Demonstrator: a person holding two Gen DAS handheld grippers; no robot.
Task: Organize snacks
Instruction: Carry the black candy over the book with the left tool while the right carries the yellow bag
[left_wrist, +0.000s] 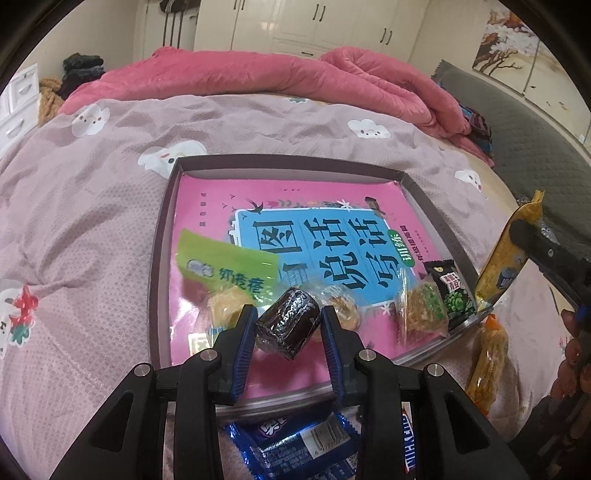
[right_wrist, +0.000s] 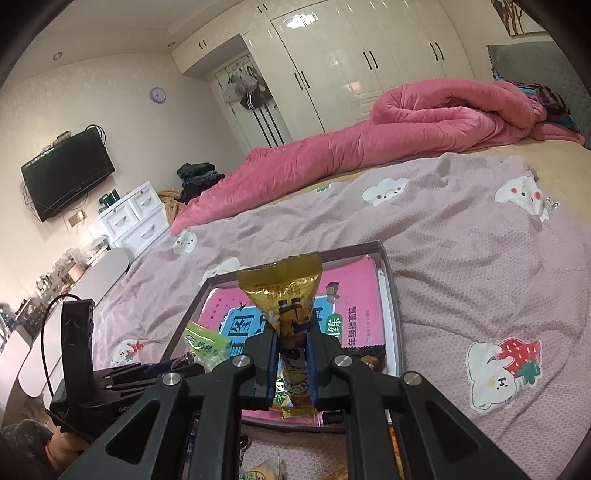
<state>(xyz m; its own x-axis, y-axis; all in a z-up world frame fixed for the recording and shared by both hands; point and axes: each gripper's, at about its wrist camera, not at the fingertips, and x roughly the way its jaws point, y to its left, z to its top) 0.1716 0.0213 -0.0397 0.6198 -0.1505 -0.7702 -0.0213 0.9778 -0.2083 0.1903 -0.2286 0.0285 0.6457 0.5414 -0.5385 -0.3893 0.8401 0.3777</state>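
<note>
The left gripper (left_wrist: 289, 326) was seen pinching a dark wrapped cake (left_wrist: 289, 328) low in the frame, directly above the near edge of the tray (left_wrist: 162, 236). At the right edge, the right gripper (right_wrist: 292, 354) was clamped on a yellow snack packet (right_wrist: 284, 295), held upright over the tray's near right corner, so both were judged poised to release downward.

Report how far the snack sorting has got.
Done: a green packet, a pea packet and some wrapped pastries already lie in the tray. In hand: the left claw grips a dark wrapped cake; the right claw a yellow packet. Left: a blue packet outside.
</note>
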